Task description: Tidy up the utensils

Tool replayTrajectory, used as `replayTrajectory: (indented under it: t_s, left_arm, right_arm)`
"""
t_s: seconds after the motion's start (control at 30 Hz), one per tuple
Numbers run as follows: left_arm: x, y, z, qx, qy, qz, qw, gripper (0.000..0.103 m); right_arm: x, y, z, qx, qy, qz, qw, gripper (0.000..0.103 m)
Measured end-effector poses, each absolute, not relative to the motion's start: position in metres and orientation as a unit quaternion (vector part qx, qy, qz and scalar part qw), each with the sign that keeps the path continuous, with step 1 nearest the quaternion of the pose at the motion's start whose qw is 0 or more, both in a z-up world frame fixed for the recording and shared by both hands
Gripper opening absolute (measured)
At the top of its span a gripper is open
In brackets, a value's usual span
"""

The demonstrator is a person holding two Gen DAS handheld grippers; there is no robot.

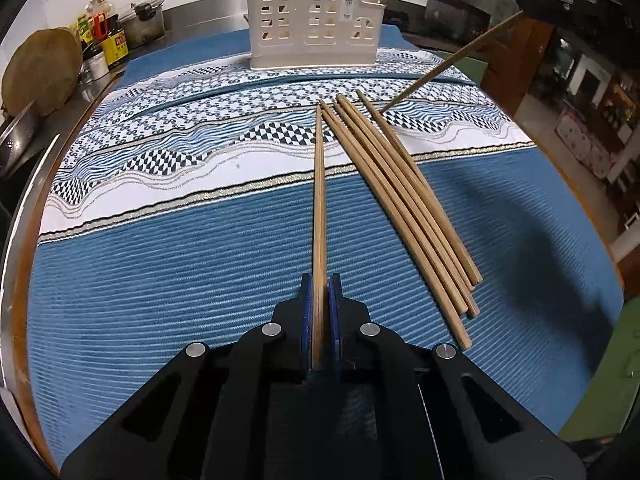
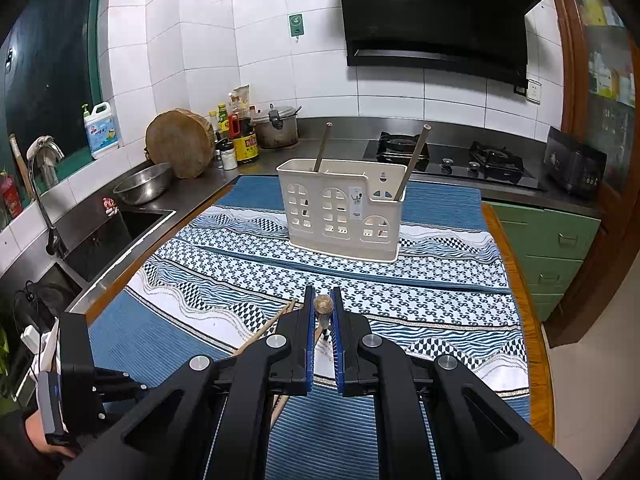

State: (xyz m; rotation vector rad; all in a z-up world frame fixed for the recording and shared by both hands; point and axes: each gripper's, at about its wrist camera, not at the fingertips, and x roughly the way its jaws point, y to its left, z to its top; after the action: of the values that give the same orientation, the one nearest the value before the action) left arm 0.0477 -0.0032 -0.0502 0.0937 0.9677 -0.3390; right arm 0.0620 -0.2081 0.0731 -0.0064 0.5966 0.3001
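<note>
In the left wrist view my left gripper is shut on one wooden chopstick, which points forward over the cloth. Several loose chopsticks lie side by side just right of it. At the far edge stands a white slotted utensil holder. At upper right my right gripper holds another chopstick slanting down, its tip near the loose pile. In the right wrist view my right gripper is shut on that chopstick, seen end-on. The holder has two chopsticks standing in it.
A blue patterned cloth covers the table. A sink, a steel bowl and a round wooden board lie to the left. Bottles and a pot line the back wall, with a gas hob behind the holder.
</note>
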Motion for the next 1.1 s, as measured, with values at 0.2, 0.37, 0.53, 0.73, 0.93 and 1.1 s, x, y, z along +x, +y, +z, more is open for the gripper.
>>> replayTrajectory:
  t_s: [0.2, 0.37, 0.53, 0.73, 0.93, 1.1]
  left_arm:
    - [0.052, 0.005, -0.055, 0.015, 0.480, -0.169, 0.860, 0.008]
    - [0.053, 0.004, -0.058, 0.014, 0.488, -0.169, 0.856, 0.014]
    - [0.058, 0.002, -0.060, 0.008, 0.495, -0.180, 0.850, 0.016]
    - [0.076, -0.005, -0.058, 0.037, 0.518, -0.198, 0.831, 0.016]
    - [0.088, -0.011, -0.058, 0.062, 0.537, -0.216, 0.813, 0.014]
    - [0.092, -0.019, -0.057, 0.097, 0.543, -0.219, 0.805, 0.008]
  right_arm:
    - [0.063, -0.208, 0.075, -0.003, 0.291, 0.148, 0.945, 0.007]
    - [0.063, -0.208, 0.075, -0.003, 0.291, 0.148, 0.945, 0.007]
    - [0.064, -0.208, 0.075, -0.004, 0.291, 0.148, 0.945, 0.007]
    - [0.065, -0.207, 0.076, -0.006, 0.292, 0.148, 0.945, 0.007]
    - [0.065, -0.207, 0.076, -0.007, 0.292, 0.149, 0.945, 0.007]
    - [0.065, -0.207, 0.076, -0.006, 0.292, 0.149, 0.945, 0.007]
